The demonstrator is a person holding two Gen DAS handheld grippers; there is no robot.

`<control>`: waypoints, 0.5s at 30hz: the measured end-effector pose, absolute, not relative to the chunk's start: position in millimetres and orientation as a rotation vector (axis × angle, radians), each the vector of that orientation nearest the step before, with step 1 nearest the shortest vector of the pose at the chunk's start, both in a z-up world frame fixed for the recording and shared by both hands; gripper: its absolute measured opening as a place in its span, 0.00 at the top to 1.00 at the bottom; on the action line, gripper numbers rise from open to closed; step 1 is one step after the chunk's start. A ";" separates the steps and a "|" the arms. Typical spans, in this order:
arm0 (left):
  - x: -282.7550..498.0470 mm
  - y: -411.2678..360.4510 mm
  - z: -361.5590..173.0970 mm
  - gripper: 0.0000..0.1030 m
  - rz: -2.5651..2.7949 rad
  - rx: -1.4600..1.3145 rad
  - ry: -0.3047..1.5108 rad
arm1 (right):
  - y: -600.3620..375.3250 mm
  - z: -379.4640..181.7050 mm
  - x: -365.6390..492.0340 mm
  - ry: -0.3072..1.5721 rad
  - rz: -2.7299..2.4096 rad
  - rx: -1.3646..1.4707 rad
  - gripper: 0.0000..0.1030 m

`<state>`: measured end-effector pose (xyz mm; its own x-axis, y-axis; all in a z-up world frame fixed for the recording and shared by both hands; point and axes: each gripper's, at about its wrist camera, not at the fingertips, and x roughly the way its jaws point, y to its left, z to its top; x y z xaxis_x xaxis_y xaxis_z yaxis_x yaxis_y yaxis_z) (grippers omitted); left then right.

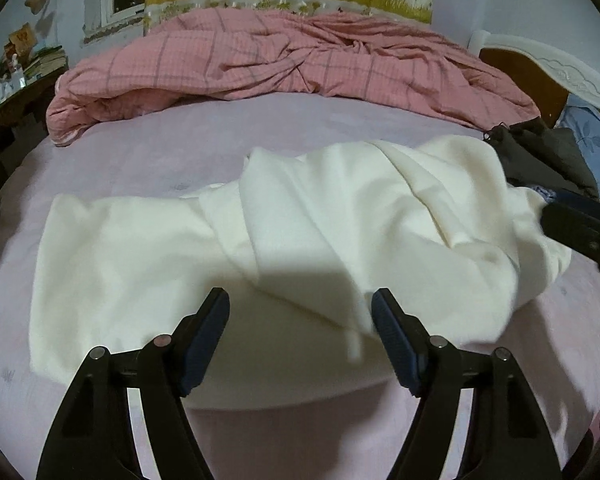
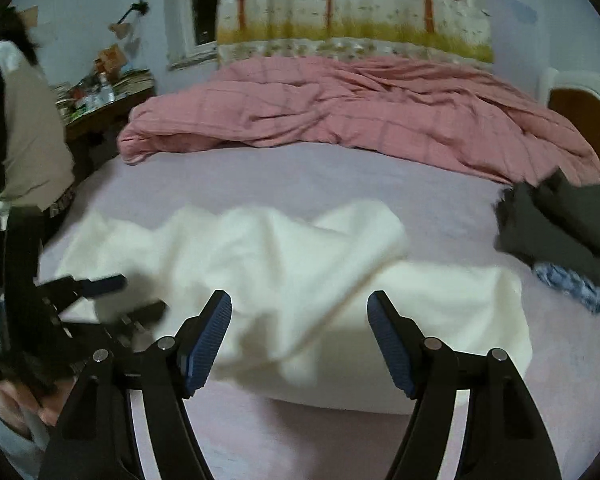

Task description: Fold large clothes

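Both grippers' fingers (image 1: 392, 332) spread over cream garment (image 1: 148, 248); right view alone, blurrily, shows a person (image 2: 24, 128).

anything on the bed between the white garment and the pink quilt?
No, just bare lilac sheet between the white garment and the pink quilt; both wrist views show it.

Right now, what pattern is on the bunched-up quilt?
Pink quilt with a plaid grid, clearest in the left wrist view.
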<state>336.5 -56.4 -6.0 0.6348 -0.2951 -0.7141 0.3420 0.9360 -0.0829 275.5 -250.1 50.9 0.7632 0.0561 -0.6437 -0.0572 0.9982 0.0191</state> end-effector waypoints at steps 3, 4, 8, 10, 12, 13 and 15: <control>326.2 -51.6 -3.4 0.30 -0.377 0.053 0.768 | -230.9 37.1 293.4 0.779 0.057 -0.045 0.29; 323.6 -50.9 -3.8 0.30 -0.381 0.054 0.757 | -228.8 27.9 299.2 0.813 0.047 -0.055 0.29; 319.9 -51.5 -8.5 0.30 -0.405 0.086 0.750 | -245.1 -9.5 299.8 0.863 0.022 0.023 0.29; 319.6 -52.0 -9.3 0.30 -0.402 0.092 0.737 | -255.1 -14.1 289.6 0.849 0.035 0.060 0.29; 321.4 -50.5 -11.0 0.30 -0.409 0.073 0.742 | -256.5 -17.4 279.0 0.842 0.037 0.024 0.29; 322.3 -48.9 -11.7 0.30 -0.417 0.063 0.749 | -255.2 -18.4 273.7 0.837 0.035 0.003 0.29; 321.7 -45.9 -10.4 0.30 -0.414 0.058 0.745 | -250.4 -19.3 263.8 0.826 0.025 -0.048 0.29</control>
<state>321.7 -45.9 -10.4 0.6585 -0.3454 -0.6687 0.3857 0.9178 -0.0942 263.8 -250.4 -19.3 0.6778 0.0037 -0.7353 -0.0412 0.9986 -0.0329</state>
